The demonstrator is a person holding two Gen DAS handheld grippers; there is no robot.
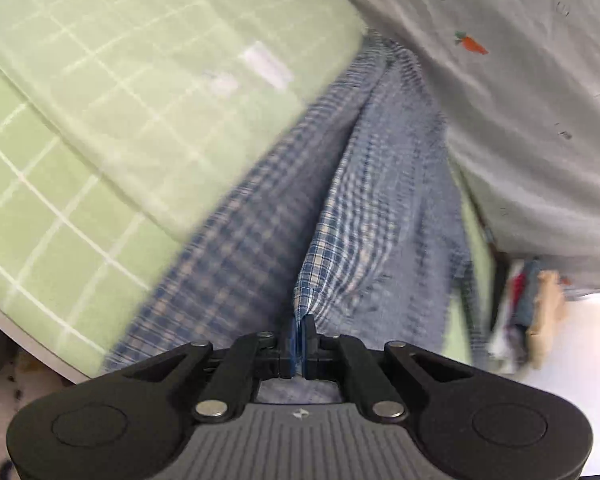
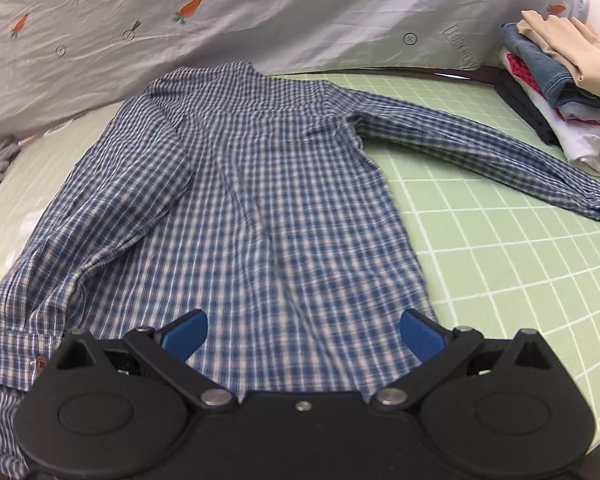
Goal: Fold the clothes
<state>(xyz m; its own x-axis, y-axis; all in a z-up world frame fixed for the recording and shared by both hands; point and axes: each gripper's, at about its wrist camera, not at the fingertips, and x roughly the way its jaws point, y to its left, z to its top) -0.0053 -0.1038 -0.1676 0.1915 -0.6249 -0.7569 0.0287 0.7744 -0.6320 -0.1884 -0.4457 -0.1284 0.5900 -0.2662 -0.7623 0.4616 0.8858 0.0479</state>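
Shirt (image 2: 260, 200) lies ahead of released right hand-held gripper (image 2: 304, 334); left hand-held gripper (image 1: 299, 344) pinches its edge.

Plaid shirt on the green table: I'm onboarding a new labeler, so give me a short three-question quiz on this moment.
1. True or false: the left gripper is shut on cloth of the plaid shirt.
2. Multiple choice: the right gripper is A) shut on a sleeve, B) open over the shirt's lower part, C) holding the folded pile.
3. Fill in: the pile of folded clothes sits on the ___ side of the right wrist view, just beyond the outstretched sleeve.

Key: 1 true; 2 B; 3 right.
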